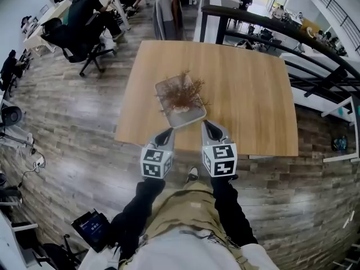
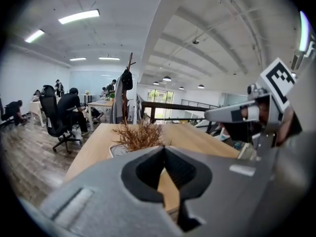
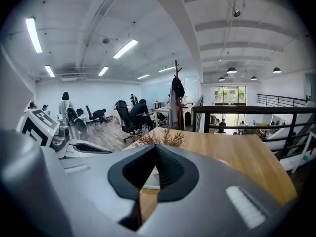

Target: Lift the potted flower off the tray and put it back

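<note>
Okay, status at this frame: the potted flower, dry brown sprigs in a pale pot, sat upright in the grey tray. The tray lay turned at an angle on the wooden table, close to the table's near edge and a bit left of centre. The left tool was fully closed with the tips meeting and nothing between them; its own view showed only table and tray through the gap behind the tips. The right tool was the same, tips together and empty. Both tools pointed forward and slightly down at the tray, side by side with a gap between them. The left one sat at the table's near edge. The right one was just over that edge, near the tray's closest corner. Neither touched the tray or the plant, and both gripper views showed the flower ahead of the tips. The marker cubes on both tools faced up. The person's dark sleeves were visible behind them. Further back, a seated person on an office chair was at another desk, and a black railing ran past the far side of the table.
</note>
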Motion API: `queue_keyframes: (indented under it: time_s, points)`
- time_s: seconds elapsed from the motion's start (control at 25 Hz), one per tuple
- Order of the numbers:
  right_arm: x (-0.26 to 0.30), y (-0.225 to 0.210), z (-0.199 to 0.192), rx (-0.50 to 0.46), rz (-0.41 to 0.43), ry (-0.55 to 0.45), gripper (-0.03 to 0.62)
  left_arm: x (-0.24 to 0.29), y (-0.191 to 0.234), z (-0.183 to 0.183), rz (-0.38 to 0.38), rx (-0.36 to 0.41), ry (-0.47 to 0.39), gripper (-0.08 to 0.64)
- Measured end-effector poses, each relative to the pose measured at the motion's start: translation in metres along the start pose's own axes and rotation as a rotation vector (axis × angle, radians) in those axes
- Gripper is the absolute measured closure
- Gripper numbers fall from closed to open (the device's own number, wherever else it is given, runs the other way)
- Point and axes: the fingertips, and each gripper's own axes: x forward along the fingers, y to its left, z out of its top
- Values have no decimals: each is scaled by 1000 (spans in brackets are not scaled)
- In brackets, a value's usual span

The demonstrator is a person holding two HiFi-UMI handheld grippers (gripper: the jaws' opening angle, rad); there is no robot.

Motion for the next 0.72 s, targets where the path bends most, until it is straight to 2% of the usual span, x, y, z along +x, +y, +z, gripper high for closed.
queue_keyframes:
  time_s: [0.2,0.44,0.72]
  points:
    - [32,-40,-21,45,18,99,588,50,-7,-26,-8,-48,138,558]
    - [66,-52,-69,48,34,275,588,85,1,-69,-10,-109,329,558]
    - [96,-44,-111,52,71,415,588,130,29,-100,-2,-174,437,557]
